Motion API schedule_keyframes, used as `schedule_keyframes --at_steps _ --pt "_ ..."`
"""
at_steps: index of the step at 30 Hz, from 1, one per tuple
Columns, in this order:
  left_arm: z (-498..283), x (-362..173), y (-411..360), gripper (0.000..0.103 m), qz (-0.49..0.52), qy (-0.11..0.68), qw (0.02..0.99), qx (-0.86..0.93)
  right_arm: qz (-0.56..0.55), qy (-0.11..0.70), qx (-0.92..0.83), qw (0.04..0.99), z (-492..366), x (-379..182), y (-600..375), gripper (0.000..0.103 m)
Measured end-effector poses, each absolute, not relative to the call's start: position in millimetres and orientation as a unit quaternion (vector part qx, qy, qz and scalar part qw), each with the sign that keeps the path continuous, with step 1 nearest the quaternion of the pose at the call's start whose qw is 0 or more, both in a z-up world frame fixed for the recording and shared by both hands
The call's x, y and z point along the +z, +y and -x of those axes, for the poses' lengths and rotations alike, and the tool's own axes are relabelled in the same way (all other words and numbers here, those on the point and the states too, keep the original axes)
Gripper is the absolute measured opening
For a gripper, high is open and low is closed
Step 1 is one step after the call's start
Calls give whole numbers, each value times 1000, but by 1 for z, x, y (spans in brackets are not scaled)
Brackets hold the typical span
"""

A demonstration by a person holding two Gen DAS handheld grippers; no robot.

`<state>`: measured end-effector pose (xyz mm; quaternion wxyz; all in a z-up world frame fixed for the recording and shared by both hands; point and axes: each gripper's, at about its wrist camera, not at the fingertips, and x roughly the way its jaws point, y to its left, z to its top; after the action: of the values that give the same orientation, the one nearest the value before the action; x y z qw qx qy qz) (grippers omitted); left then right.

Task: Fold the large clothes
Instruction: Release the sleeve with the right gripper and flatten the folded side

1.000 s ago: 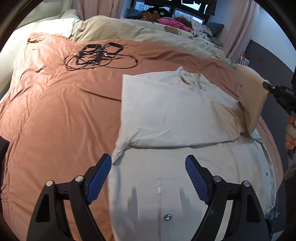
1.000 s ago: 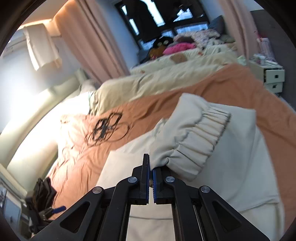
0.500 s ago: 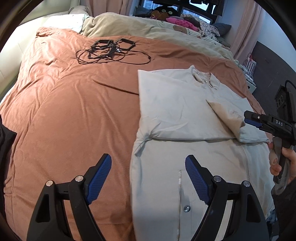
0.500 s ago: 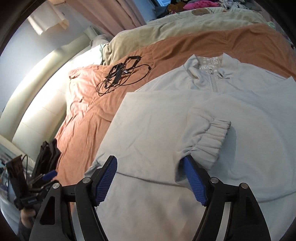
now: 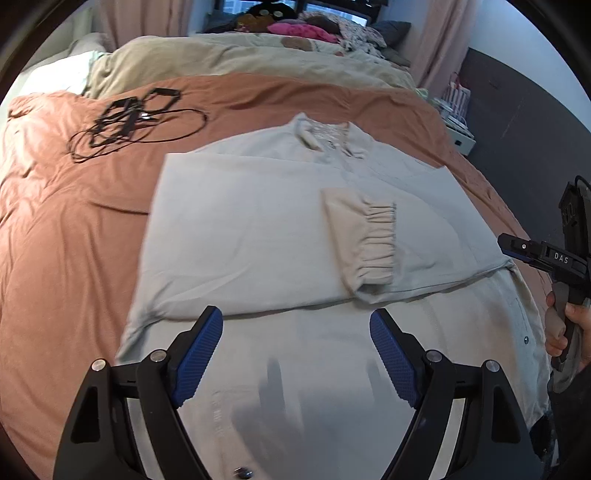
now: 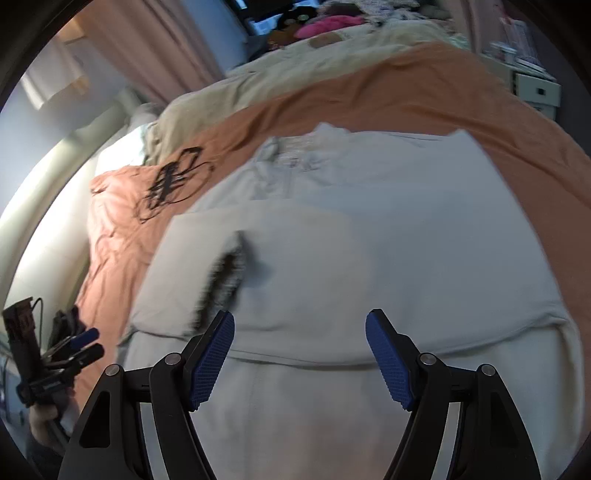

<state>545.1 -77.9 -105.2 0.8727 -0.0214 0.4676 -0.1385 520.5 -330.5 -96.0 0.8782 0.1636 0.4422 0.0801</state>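
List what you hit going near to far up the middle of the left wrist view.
Open left gripper → pale grey jacket's lower body → folded-in sleeve with the gathered beige cuff → jacket collar → rust-orange bedspread → rumpled beige duvet → pink and patterned clothes pile by the window.

Soft, cool daylight enters from the window [image 5: 303,5] at top centre, leaving both views fairly dim. The left wrist view is mostly sharp, smeared only along the lower garment [image 5: 258,229]. The right wrist view is motion-blurred throughout, the cuff [image 6: 225,275] streaked dark. Fisheye bending curves the bedspread [image 6: 406,88]; corners fall black.
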Motion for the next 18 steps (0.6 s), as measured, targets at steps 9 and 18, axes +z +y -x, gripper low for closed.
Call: schedule_keyframes --at_steps 9,18 --pt "-577 -125 -161 83 -38 488 856 -167 -162 459 -41 873 -498 -120 -446 64" --pt "-605 -161 -185 83 -107 500 853 -105 -105 514 -102 845 -498 -153 -497 54"
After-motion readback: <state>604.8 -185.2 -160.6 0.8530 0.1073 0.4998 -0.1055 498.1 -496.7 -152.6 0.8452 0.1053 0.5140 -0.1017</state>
